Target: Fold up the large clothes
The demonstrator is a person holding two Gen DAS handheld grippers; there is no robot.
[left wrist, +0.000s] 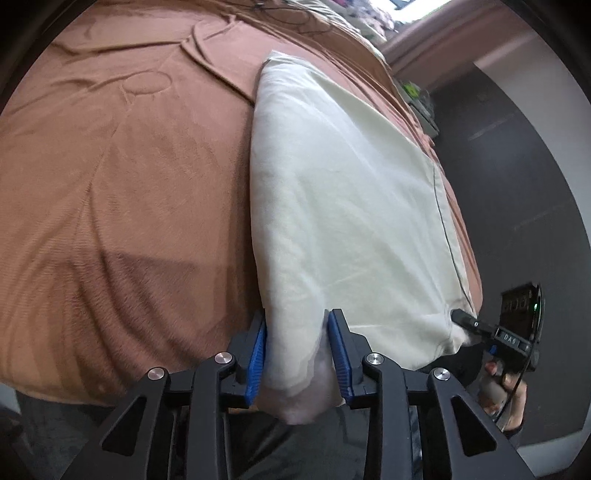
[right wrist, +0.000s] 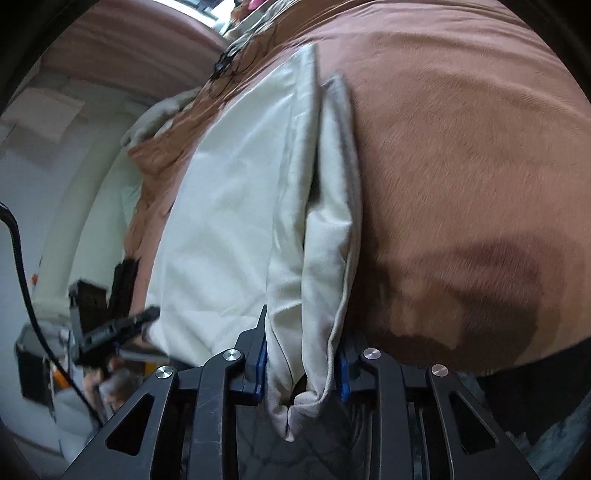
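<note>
A large pale cream garment (left wrist: 351, 203) lies folded lengthwise on a brown bedspread (left wrist: 129, 184), running away from me along the bed's edge. My left gripper (left wrist: 297, 317) has the garment's near left corner bunched between its blue pads (left wrist: 256, 354), which press on it from both sides. My right gripper (right wrist: 303, 332) is shut on the garment's (right wrist: 229, 221) other near corner, where doubled layers hang down between the jaws. Each gripper shows in the other's view: the right gripper's fingertip (left wrist: 465, 319) at the cloth's corner, the left gripper (right wrist: 144, 317) low on the left.
The bedspread (right wrist: 461, 166) spreads wide beside the garment. Thin black cables (left wrist: 288, 18) and clutter lie at the bed's far end. A dark floor (left wrist: 517, 184) lies past the bed's edge. A person's hand (left wrist: 506, 391) holds the right gripper's handle.
</note>
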